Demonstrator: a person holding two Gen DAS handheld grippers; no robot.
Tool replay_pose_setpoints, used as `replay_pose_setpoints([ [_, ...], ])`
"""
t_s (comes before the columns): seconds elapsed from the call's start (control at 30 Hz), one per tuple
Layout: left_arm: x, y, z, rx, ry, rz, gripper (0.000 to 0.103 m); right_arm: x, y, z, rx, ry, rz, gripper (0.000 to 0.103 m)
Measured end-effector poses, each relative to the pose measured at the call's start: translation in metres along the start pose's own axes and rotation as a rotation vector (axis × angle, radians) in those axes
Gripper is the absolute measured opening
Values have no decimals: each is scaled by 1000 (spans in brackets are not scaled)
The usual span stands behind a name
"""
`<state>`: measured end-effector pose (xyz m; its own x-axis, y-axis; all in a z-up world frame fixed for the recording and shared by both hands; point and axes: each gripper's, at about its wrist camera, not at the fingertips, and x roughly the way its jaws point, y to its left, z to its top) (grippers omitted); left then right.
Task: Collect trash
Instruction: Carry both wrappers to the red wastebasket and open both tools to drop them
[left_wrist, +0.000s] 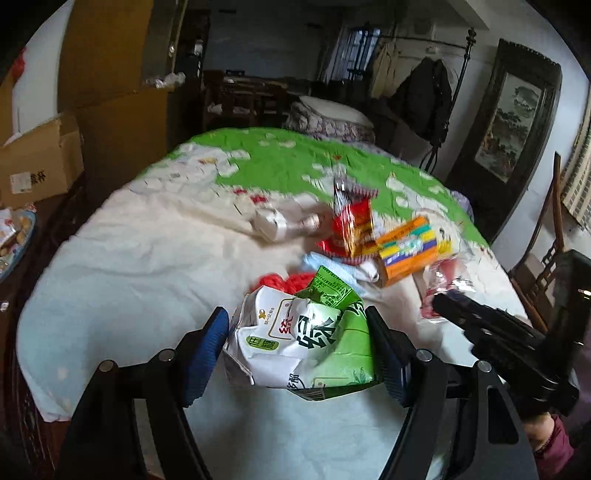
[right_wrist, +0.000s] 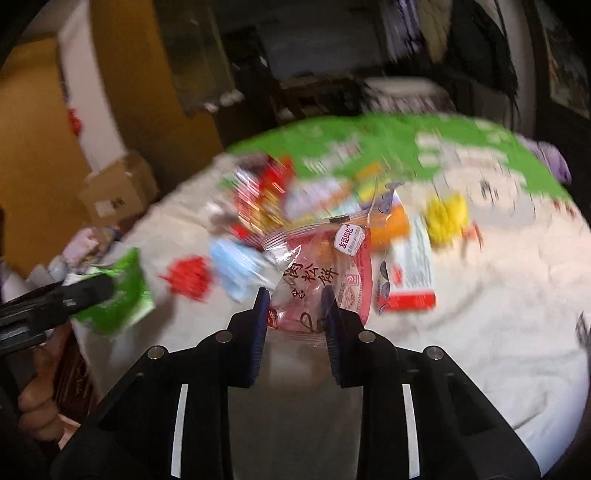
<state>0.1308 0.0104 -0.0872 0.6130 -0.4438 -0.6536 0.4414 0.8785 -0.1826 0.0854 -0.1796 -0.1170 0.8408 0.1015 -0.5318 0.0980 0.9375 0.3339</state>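
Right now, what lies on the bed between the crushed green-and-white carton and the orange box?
In the left wrist view, a red crinkled piece and light-blue cloth lie between the carton and the orange box.

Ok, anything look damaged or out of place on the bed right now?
Yes. The green drink carton in the left gripper is crushed and dented. Snack wrappers and an orange pack lie scattered on the bed cover, which is no place for them.

I am facing a bed (left_wrist: 110, 266) with a green-and-cream cover. A cardboard box (left_wrist: 37, 162) is sitting left. A framed painting (left_wrist: 513, 133) is leaning on the right wall; coats (left_wrist: 424, 96) are hanging beyond. Dim light.
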Motion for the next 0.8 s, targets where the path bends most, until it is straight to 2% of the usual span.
replay_pose_setpoints([
  [0.17, -50, 5, 10, -4, -90, 30, 74, -33, 28, 7, -41, -58, 74, 30],
  [0.4, -142, 21, -6, -17, -194, 163, 74, -83, 71, 4, -122, -128, 188, 30],
  [0.6, -204, 59, -57, -97, -186, 271, 74, -133, 119, -14, -212, -173, 304, 30],
  [0.73, -228, 95, -100, -173, -138, 344, 74, -151, 146, -28, -267, -161, 349, 30],
  [0.8, -226, 119, -123, -225, -95, 362, 74, -154, 162, -33, -294, -140, 368, 30],
])
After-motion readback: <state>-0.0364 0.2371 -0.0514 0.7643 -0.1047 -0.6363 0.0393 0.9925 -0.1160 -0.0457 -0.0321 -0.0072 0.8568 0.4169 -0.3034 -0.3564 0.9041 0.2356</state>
